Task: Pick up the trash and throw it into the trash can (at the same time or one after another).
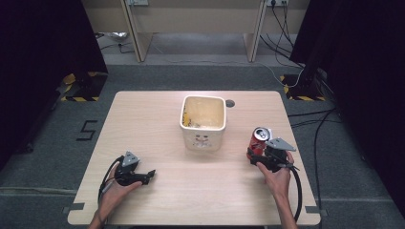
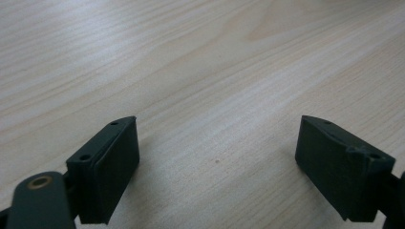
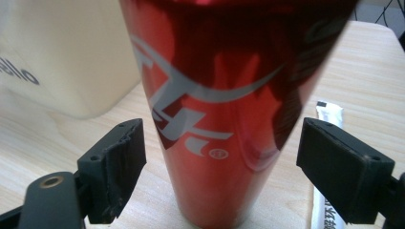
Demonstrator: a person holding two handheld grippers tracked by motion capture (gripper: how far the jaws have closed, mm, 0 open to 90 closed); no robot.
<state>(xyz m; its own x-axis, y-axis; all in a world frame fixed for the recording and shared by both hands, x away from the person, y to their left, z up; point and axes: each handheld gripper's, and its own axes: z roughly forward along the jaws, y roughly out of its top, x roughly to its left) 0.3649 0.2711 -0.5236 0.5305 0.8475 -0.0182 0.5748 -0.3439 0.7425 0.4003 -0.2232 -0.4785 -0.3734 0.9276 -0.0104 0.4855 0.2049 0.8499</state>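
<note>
Red can [image 3: 224, 109] stands upright near the bench's [image 1: 157, 200] right edge, between the spread, not-yet-touching jaws of the right hand-held gripper [image 3: 220, 167]; left hand-held gripper [image 2: 217, 162] spread, empty.

Even overhead light, dark side edges, soft shadows, blurred close-ups

The cream bin [image 1: 203, 125] blocks mid-table (red can [image 1: 258, 141] stands right); bare wood lies between the claws.

Cream square bin [image 1: 203, 138] mid-table, white sachet [image 3: 326, 157], wooden table [image 1: 167, 114]
</note>
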